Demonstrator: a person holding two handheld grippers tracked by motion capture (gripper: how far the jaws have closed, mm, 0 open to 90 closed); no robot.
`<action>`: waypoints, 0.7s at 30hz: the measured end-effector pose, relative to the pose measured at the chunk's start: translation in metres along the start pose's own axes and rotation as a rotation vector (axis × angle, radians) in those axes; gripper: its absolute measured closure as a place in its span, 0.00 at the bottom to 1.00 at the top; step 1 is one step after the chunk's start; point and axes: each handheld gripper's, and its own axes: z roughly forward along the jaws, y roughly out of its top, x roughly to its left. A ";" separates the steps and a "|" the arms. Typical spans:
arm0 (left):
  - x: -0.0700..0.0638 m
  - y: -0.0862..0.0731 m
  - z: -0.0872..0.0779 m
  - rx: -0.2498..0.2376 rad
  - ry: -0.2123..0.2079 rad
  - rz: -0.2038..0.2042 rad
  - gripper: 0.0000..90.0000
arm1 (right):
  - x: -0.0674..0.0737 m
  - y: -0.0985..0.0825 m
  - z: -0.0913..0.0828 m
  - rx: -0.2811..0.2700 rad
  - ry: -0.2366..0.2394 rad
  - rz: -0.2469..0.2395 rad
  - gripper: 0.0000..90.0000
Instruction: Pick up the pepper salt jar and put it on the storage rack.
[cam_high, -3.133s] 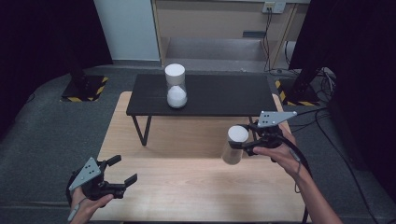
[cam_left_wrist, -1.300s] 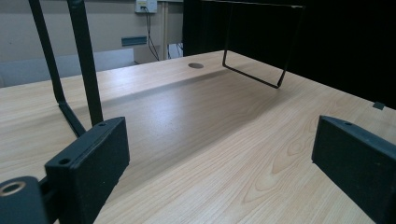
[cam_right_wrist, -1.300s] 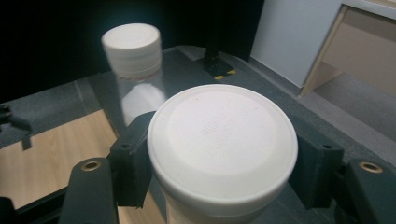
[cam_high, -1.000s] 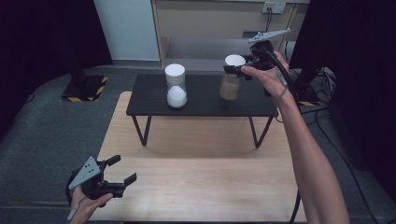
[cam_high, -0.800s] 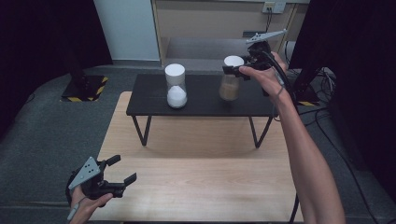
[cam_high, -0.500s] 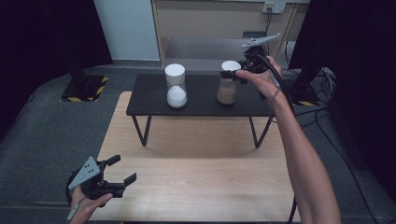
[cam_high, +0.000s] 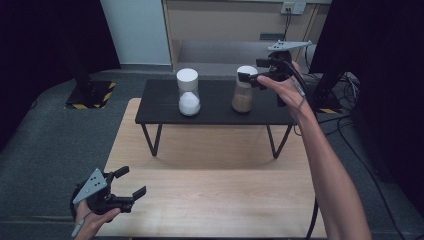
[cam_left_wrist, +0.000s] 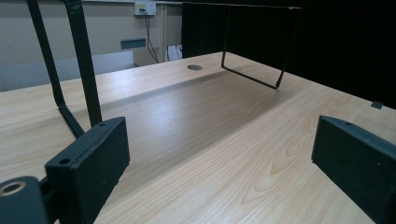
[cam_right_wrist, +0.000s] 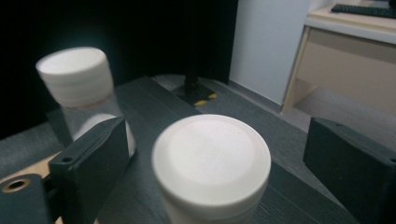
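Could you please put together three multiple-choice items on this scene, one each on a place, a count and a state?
1. Where does the brown-filled jar stand?
A. on the black raised shelf
B. on the wooden table
C. on the floor

2. How many white-lidded jars are on the shelf?
A. one
B. two
C. three

3. How are the right gripper's jaws?
A. clamped on the lid
B. open beside the lid
C. shut on nothing

Answers: 1 A, the jar rests on the dark shelf top. 2 B, the white-filled jar stands beside it. 3 B, having just opened, gaps show either side of the lid.
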 end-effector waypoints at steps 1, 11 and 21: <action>0.000 0.000 0.000 0.000 -0.001 0.001 0.03 | 0.001 -0.001 -0.004 -0.013 -0.001 -0.003 0.07; -0.001 0.000 0.000 -0.003 -0.002 0.003 0.03 | 0.018 -0.012 -0.048 -0.126 0.005 -0.050 0.05; -0.002 0.000 0.000 -0.003 -0.001 0.008 0.04 | 0.036 -0.042 -0.081 -0.206 0.062 -0.107 0.03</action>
